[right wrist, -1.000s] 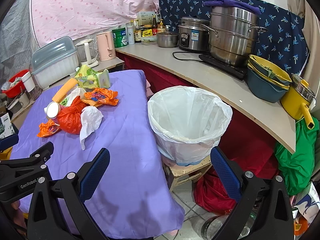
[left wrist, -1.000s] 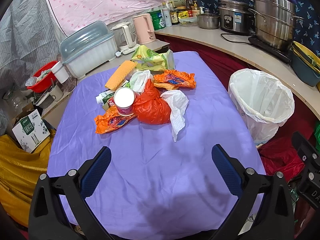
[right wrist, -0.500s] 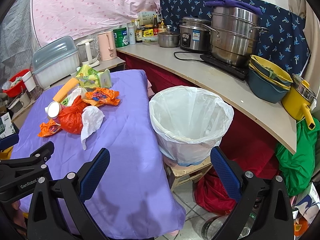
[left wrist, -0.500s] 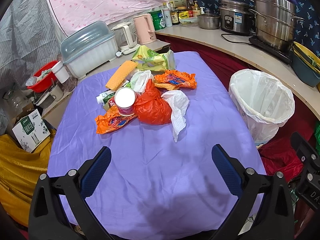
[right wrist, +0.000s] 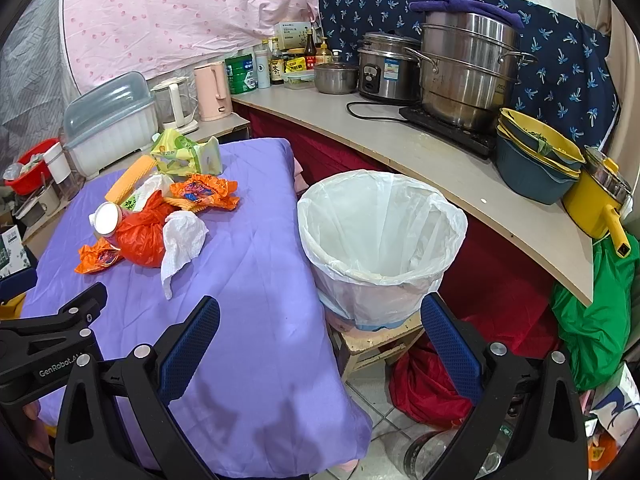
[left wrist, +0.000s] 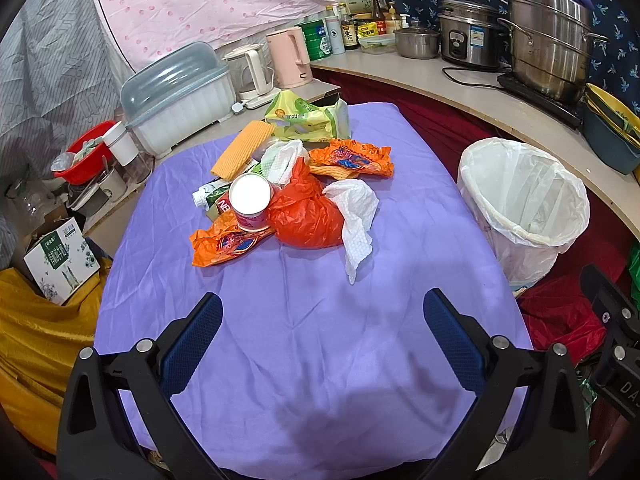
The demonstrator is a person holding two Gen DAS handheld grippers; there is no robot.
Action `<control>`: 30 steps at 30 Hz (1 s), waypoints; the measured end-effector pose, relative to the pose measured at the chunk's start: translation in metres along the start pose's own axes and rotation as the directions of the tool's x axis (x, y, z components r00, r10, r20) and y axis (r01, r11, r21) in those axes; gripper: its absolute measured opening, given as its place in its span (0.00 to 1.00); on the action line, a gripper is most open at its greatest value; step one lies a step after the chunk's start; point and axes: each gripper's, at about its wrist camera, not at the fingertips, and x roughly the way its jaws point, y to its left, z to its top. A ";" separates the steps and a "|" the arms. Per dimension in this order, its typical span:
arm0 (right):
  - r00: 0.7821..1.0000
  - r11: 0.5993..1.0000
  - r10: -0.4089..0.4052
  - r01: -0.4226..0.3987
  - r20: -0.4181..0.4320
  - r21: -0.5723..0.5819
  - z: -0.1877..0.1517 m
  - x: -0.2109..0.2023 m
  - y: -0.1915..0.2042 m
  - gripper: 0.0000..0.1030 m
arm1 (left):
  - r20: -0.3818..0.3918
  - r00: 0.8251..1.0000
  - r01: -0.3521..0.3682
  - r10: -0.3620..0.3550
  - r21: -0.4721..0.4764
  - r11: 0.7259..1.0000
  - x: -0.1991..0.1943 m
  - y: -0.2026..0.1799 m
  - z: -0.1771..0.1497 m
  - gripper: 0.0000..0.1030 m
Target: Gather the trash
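Note:
A pile of trash lies on the purple tablecloth (left wrist: 320, 340): a red-orange plastic bag (left wrist: 306, 216), a white tissue (left wrist: 356, 216), orange snack wrappers (left wrist: 224, 242), a pink cup (left wrist: 250, 202), a yellow-green packet (left wrist: 304, 120) and a yellow sponge (left wrist: 242, 150). The pile also shows in the right wrist view (right wrist: 152, 216). A bin lined with a white bag (left wrist: 524, 204) stands right of the table, also in the right wrist view (right wrist: 380, 240). My left gripper (left wrist: 322, 332) is open and empty, short of the pile. My right gripper (right wrist: 320, 336) is open and empty at the table's right edge, near the bin.
A curved counter (right wrist: 400, 148) behind the bin carries pots, a rice cooker and bottles. Kettles (left wrist: 288, 58) and a lidded dish box (left wrist: 176, 96) stand behind the table. A cardboard box (left wrist: 60, 260) and yellow cloth lie left. Red and green bags lie on the floor (right wrist: 428, 384).
Both views have shifted very slightly; the pile and the bin stay in place. Both grippers stay open.

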 end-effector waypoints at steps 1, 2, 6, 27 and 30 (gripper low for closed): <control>1.000 1.000 0.000 0.000 0.000 0.001 0.000 0.000 0.000 0.94 | 0.001 1.000 0.000 0.000 0.000 1.000 0.000 0.000 0.000 0.93; 1.000 1.000 0.000 0.000 0.001 0.001 0.000 0.000 0.000 0.94 | 0.001 1.000 0.000 0.000 0.000 1.000 0.000 0.000 0.000 0.93; 1.000 1.000 0.000 0.000 0.001 0.002 0.000 0.000 0.000 0.94 | 0.001 1.000 0.001 -0.001 -0.001 1.000 0.000 0.000 0.000 0.93; 1.000 1.000 -0.006 0.006 -0.001 0.002 0.000 -0.001 -0.001 0.94 | 0.000 1.000 0.025 -0.025 -0.013 1.000 0.004 0.009 -0.003 0.93; 1.000 1.000 -0.009 0.009 0.000 -0.006 0.002 -0.001 0.003 0.94 | 0.000 0.999 0.032 -0.032 -0.018 0.999 0.005 0.012 -0.004 0.93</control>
